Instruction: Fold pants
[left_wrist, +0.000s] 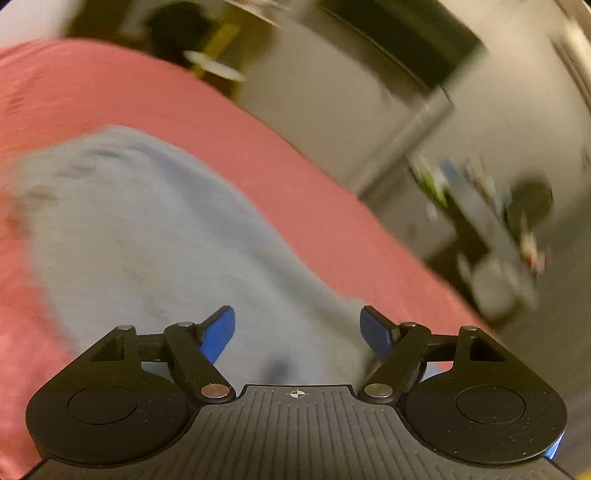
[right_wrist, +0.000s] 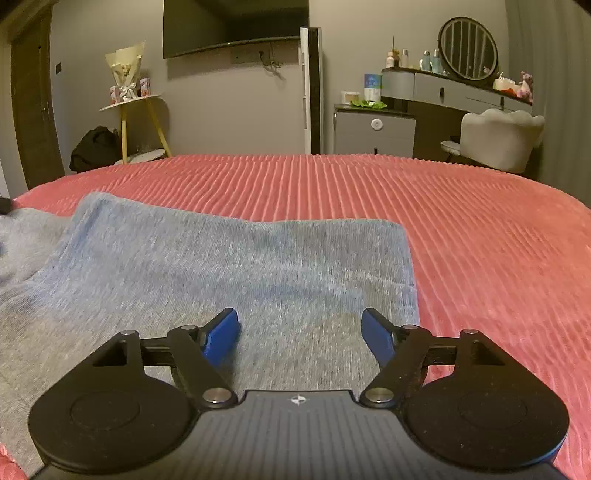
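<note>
Grey-blue pants (right_wrist: 229, 266) lie on a ribbed red bedspread (right_wrist: 461, 221), a folded part ending in a straight edge at the right. My right gripper (right_wrist: 299, 334) is open and empty just above the fabric near that edge. In the tilted, motion-blurred left wrist view the pants (left_wrist: 147, 229) stretch away over the bedspread (left_wrist: 258, 147). My left gripper (left_wrist: 297, 332) is open and empty over the near end of the pants.
Beyond the bed's far edge stand a yellow-legged side table (right_wrist: 131, 107) with a bouquet, a dark bag (right_wrist: 94, 147) on the floor, a grey cabinet (right_wrist: 373, 129), a vanity with round mirror (right_wrist: 467, 50) and a pale chair (right_wrist: 498, 138).
</note>
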